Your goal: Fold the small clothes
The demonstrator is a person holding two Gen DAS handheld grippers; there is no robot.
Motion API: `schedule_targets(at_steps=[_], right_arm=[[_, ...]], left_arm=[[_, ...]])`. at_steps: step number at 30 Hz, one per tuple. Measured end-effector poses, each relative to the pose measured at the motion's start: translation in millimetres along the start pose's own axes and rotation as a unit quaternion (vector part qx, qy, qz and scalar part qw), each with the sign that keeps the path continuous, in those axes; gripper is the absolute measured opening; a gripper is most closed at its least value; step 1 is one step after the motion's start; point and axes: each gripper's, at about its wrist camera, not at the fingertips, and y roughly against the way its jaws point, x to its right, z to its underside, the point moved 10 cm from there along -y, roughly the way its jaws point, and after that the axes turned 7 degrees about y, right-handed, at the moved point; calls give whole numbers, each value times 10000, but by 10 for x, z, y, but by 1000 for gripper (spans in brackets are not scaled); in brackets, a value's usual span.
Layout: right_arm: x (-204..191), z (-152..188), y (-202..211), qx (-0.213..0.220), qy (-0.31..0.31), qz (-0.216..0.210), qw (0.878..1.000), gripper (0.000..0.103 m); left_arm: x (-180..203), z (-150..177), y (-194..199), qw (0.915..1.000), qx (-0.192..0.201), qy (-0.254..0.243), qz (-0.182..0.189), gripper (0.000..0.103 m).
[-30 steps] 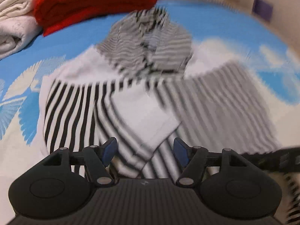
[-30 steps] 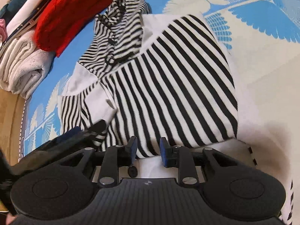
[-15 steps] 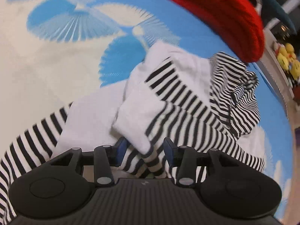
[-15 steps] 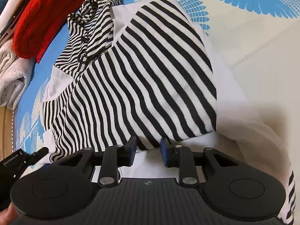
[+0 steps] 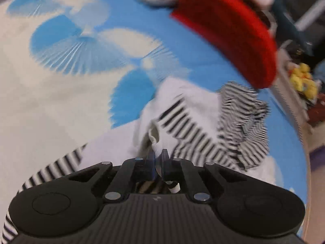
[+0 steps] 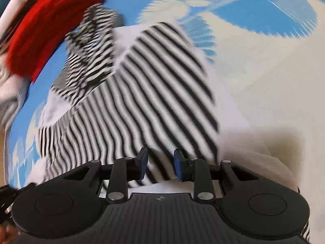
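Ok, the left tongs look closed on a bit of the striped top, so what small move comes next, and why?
Probably carry the pinched white cuff across the striped top, toward its middle, and lay it flat. The left tongs have just been closing and now clamp that cuff, and the sleeve bunches up in front of them. The right tongs stand apart over the hem, gripping nothing.

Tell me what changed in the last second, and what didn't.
The left gripper swung round to the striped garment's white cuff; its jaws have just been closing and now pinch that cuff. The right gripper stayed part open over the hem, and the red knit stayed put.
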Motion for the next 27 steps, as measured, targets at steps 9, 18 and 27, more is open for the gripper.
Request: schedule_targets(at_steps=[9,18,27], right_arm=[[2,-84,104,351,414,291,9981,30],[244,-45,-57,23,-181,77,9998,38],[30,-199,187,548,815,297,9947,42]], left_arm=[[78,-15,12,9918,314,-927,-821,25],[-28,576,-466,9873,-1041,-915,-782,32],[257,566,-321,9830,-674,-1560,-696,42]])
